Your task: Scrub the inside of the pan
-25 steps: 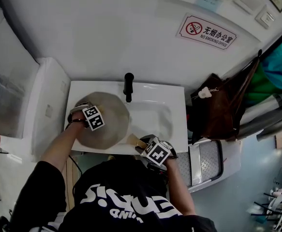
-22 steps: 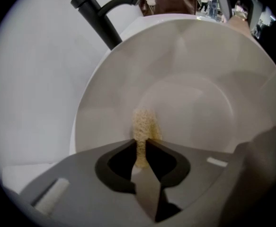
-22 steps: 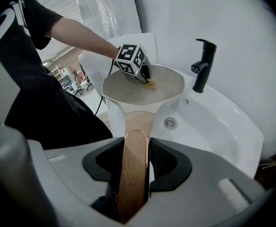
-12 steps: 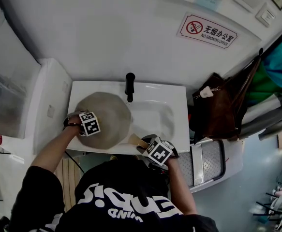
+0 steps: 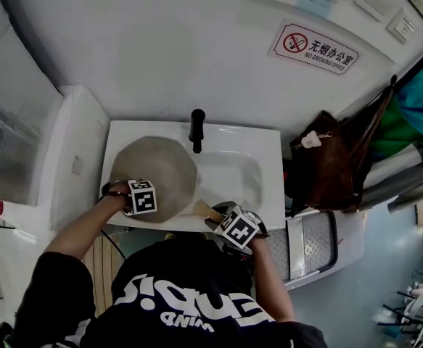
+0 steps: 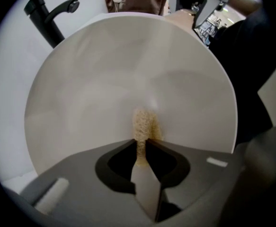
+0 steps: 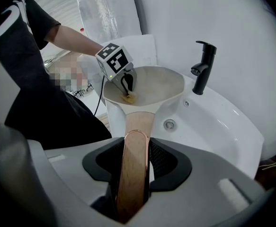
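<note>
While our right gripper (image 7: 135, 143) clamps the handle (image 7: 137, 126) | left gripper (image 6: 141, 144) pinches sponge (image 6: 145, 123) on pan (image 6: 104, 79) wall | pan's middle lies straight ahead.

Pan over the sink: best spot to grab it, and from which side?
The wooden handle, from its free end at the sink's front edge. It's the only long, narrow part, sticking out past the pan's wide bowl; the right gripper is shut on it that way.
</note>
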Motion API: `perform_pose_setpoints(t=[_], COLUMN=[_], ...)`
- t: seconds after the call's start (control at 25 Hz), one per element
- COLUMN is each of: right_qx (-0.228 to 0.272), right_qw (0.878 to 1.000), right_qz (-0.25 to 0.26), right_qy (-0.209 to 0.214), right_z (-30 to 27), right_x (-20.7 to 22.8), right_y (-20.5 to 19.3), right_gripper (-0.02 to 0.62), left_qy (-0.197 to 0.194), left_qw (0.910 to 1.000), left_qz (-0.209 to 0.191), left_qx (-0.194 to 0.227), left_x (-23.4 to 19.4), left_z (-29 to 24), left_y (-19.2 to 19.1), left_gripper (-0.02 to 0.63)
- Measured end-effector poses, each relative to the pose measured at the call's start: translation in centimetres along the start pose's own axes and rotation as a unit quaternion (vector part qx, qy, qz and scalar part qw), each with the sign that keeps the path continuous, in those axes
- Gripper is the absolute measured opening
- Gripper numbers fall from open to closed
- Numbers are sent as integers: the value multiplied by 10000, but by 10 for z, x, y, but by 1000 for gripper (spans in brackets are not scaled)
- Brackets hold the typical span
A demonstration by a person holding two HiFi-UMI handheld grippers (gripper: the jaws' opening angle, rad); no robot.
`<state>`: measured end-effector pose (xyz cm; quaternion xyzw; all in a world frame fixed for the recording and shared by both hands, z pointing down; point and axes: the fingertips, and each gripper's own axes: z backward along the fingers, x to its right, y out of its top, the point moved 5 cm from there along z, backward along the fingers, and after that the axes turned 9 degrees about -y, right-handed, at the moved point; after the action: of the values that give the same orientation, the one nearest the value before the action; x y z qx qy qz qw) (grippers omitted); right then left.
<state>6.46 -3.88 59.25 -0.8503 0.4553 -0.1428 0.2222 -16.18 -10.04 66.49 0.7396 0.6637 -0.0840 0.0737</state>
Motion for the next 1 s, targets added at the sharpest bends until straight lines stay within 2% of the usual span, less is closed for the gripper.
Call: perform_pose_setpoints(t=[0.2,0.36,1.0], right_qx=[-51,-92,-107], right_qw=[10000,9999,9999], right_qz=[28,84,58], right_qy=[6,-32,-14], right_z=[1,2,-1], right_x=[1,1,3], right_y=[0,3,1], right_gripper=[164,164,164], left_qy=[-288,-401,6], left_qw=[9992,9985,9941], left_qz=[-255,-249,-44], left_qx=[107,273,1084], left_x=[12,14,-6], left_z=[-3,-3,3], left_y=[24,38,84], left_gripper=[58,58,60])
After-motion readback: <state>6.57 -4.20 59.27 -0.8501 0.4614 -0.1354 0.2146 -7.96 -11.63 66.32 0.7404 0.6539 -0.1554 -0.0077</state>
